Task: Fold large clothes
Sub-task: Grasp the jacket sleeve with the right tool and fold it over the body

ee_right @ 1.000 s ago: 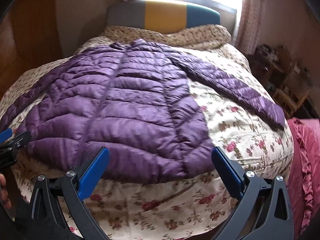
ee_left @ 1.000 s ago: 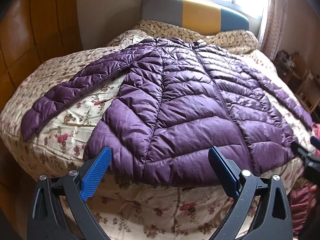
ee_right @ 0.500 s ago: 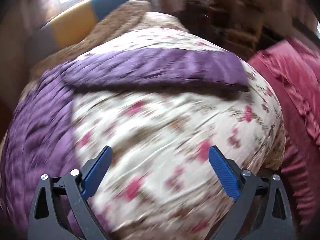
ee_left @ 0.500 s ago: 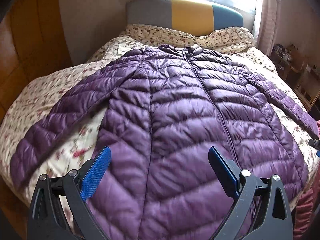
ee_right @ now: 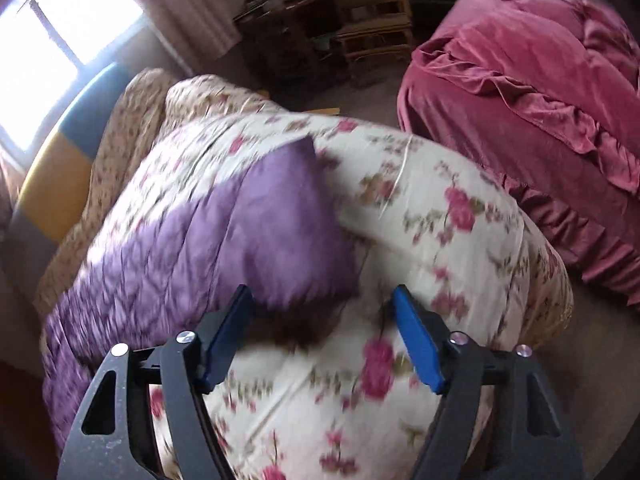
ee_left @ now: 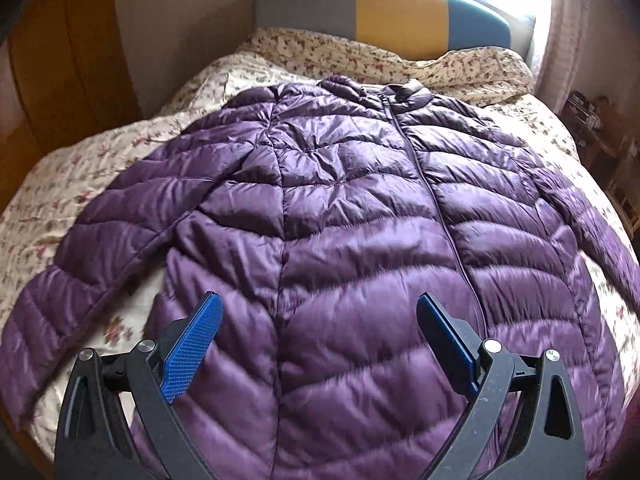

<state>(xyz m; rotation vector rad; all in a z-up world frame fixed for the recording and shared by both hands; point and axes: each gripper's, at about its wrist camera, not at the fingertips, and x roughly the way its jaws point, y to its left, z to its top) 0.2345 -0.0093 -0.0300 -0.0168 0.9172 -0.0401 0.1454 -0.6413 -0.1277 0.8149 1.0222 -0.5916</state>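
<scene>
A purple quilted puffer jacket (ee_left: pixel 340 220) lies flat and zipped on a floral bedspread (ee_left: pixel 80 168), sleeves spread to both sides, collar toward the headboard. My left gripper (ee_left: pixel 320 320) is open and empty, hovering over the jacket's lower body. In the right wrist view, the jacket's right sleeve (ee_right: pixel 248 232) lies on the bedspread (ee_right: pixel 420 208), its cuff end just ahead of my right gripper (ee_right: pixel 320 312). The right gripper is open and empty, its left finger close to the cuff's edge.
A grey, yellow and blue headboard (ee_left: pixel 380 12) stands at the far end under a bright window. A wooden wall panel (ee_left: pixel 60 60) is at the left. A red velvet cover (ee_right: pixel 540 100) lies right of the bed, with cluttered wicker shelves (ee_right: pixel 360 32) behind.
My left gripper has moved forward over the jacket's body. My right gripper has swung right and closed in on the right sleeve's cuff. Both stay open.
</scene>
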